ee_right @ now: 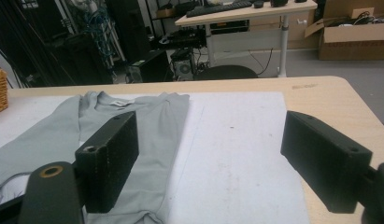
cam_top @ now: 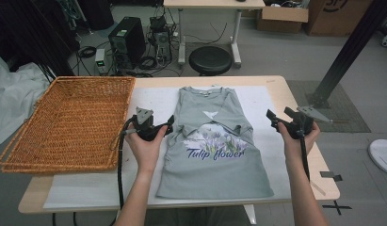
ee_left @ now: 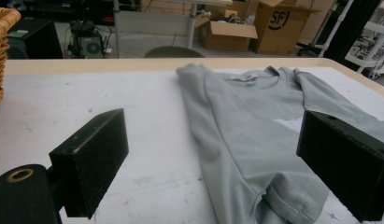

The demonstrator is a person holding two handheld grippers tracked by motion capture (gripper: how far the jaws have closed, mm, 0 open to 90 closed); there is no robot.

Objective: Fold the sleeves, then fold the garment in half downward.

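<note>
From the wicker basket rightward, the left gripper hangs spread and empty beside the sleeve-folded grey T-shirt on the table, the right gripper likewise, so folding the hem upward seems next.

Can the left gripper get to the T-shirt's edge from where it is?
Probably yes. The left gripper is open right beside the T-shirt, with bare table mat between its jaws and nothing blocking.
</note>
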